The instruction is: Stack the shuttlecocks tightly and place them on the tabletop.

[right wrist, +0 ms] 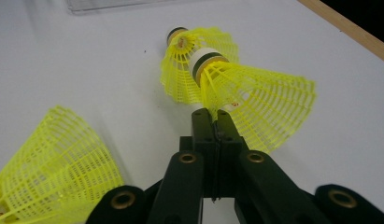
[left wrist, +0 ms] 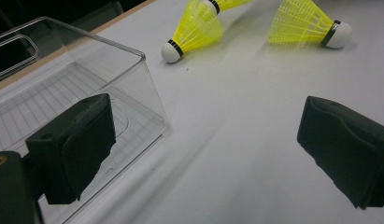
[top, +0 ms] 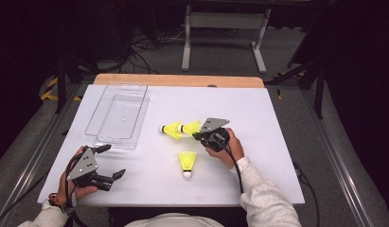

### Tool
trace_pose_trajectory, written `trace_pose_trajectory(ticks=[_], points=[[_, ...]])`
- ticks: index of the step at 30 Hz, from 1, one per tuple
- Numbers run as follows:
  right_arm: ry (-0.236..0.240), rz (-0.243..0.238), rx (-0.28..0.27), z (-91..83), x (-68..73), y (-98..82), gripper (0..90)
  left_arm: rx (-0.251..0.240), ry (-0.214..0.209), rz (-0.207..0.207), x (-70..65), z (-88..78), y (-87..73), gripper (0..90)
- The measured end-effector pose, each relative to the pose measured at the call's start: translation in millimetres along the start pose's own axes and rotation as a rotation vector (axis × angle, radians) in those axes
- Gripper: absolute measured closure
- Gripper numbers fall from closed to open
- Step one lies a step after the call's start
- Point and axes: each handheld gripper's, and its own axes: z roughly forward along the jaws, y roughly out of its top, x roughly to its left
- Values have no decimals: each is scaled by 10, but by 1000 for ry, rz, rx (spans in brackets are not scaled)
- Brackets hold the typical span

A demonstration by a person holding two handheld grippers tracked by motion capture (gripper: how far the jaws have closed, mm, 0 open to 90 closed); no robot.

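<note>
Three yellow shuttlecocks lie on the white table. My right gripper [top: 200, 135] [right wrist: 211, 115] is shut on the skirt rim of one shuttlecock [top: 191, 127] [right wrist: 264, 100]. That one's white cork sits in the skirt of a second shuttlecock [top: 172, 130] [right wrist: 185, 70] [left wrist: 195, 31]. The third shuttlecock [top: 187, 163] [right wrist: 54, 163] [left wrist: 311, 22] lies alone, nearer the person, cork toward the front edge. At the front left my left gripper [top: 111, 161] [left wrist: 208, 154] stands open with nothing between its jaws, next to the corner of a clear plastic box [top: 117, 118] [left wrist: 147, 84].
The clear box lies at the table's left with what looks like a clear lid [top: 111, 92] under or behind it. A wooden strip [top: 178, 80] edges the far side. Bare white tabletop [top: 258, 118] spreads to the right of the shuttlecocks.
</note>
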Motion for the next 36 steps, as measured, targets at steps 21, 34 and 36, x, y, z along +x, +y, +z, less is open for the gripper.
trace_pose_trajectory(ticks=[21, 34, 36], points=[[32, -50, 30, 344, 90, 104, 900, 7, -10, 0, -2, 18, -6, 54], [30, -37, 17, 439, 88, 151, 897, 16, -17, 5, -4, 29, -8, 53], [26, -35, 20, 458, 90, 155, 894, 15, -19, 5, -6, 30, -7, 53]])
